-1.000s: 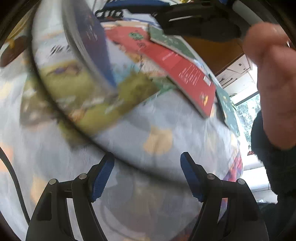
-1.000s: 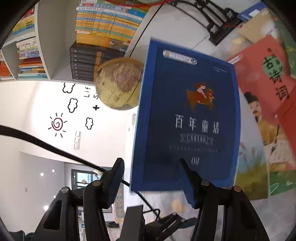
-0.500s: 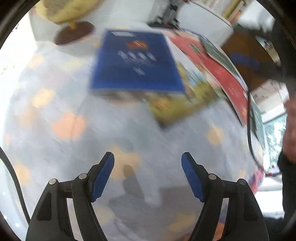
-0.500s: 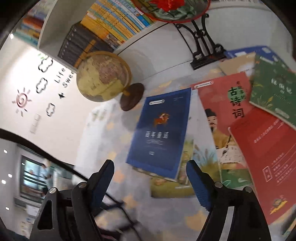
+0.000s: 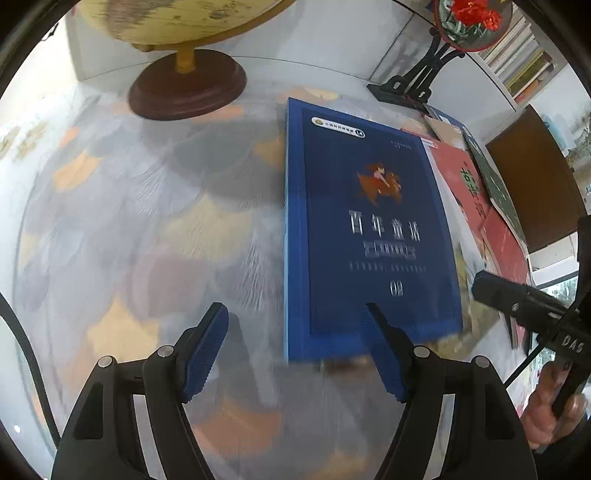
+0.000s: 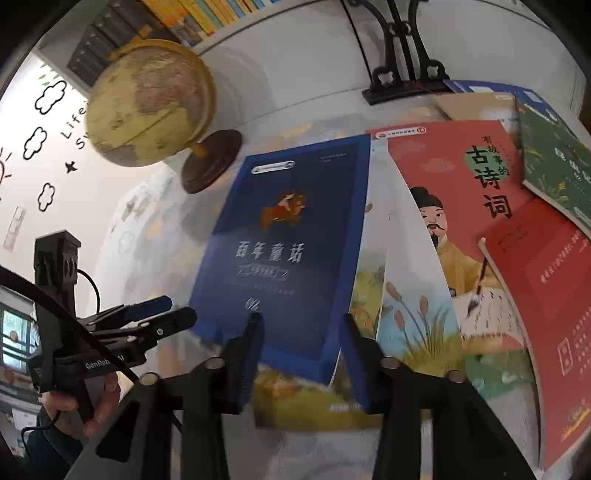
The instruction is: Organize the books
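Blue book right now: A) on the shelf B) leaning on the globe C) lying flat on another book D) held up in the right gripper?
C: the blue book lies face-up, overlapping an illustrated book on the table; neither gripper holds it.

We seem to be in a reading room or children's study corner. We see a bookshelf [image 6: 155, 26] packed with book spines, a globe [image 6: 151, 103] on a wooden base, cloud and sun wall decals [image 6: 44, 110], and children's books [image 6: 461, 221] spread over a patterned tablecloth [image 5: 147, 221].
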A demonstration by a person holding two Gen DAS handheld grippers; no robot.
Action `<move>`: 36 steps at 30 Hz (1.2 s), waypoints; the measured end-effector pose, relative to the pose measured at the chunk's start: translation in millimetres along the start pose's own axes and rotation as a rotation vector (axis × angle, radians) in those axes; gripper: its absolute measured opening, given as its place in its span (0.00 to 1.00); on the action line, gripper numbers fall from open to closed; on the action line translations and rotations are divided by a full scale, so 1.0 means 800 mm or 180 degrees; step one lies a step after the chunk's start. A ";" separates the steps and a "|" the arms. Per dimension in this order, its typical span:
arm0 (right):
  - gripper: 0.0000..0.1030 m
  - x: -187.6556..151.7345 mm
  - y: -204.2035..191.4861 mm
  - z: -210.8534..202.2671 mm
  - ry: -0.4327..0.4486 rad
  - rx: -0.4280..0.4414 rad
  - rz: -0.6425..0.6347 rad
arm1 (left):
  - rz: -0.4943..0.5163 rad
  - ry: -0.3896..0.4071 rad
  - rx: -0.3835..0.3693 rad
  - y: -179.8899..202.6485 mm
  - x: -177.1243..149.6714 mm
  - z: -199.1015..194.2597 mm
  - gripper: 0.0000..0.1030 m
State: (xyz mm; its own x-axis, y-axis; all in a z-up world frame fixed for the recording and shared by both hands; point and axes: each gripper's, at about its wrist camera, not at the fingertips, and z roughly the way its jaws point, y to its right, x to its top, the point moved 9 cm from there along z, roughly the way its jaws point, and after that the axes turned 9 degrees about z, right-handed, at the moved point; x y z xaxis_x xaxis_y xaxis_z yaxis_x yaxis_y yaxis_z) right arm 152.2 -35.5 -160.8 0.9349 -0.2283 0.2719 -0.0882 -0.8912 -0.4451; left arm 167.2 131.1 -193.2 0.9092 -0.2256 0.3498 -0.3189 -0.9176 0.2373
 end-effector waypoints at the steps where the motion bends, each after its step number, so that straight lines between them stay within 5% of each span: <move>1: 0.38 0.004 0.005 0.006 0.0003 -0.0047 0.0027 | 0.0000 -0.0008 -0.0018 -0.001 0.006 0.004 0.68; 5: 0.37 0.020 0.021 0.019 0.0030 -0.0179 0.0101 | 0.0016 0.0013 -0.0064 0.004 0.018 0.015 0.68; 16: 0.38 0.012 0.007 0.032 -0.0143 -0.0010 -0.0010 | 0.0093 0.0053 -0.0203 0.025 0.017 0.013 0.68; 30: 0.41 -0.085 0.078 -0.045 -0.0220 -0.0311 0.0008 | 0.0315 -0.0215 -0.0713 0.144 -0.106 -0.003 0.68; 36: 0.41 -0.122 0.121 -0.053 -0.0315 -0.0254 0.0218 | 0.0011 -0.0149 -0.0746 0.143 -0.124 -0.003 0.68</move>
State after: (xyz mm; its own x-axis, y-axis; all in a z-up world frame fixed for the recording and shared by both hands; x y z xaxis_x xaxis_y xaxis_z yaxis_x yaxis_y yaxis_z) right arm 37.9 -115.9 -193.9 0.9548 -0.2532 0.1560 -0.1762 -0.9041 -0.3894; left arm 40.3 49.4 -198.5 0.9177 -0.2485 0.3100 -0.3705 -0.8169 0.4420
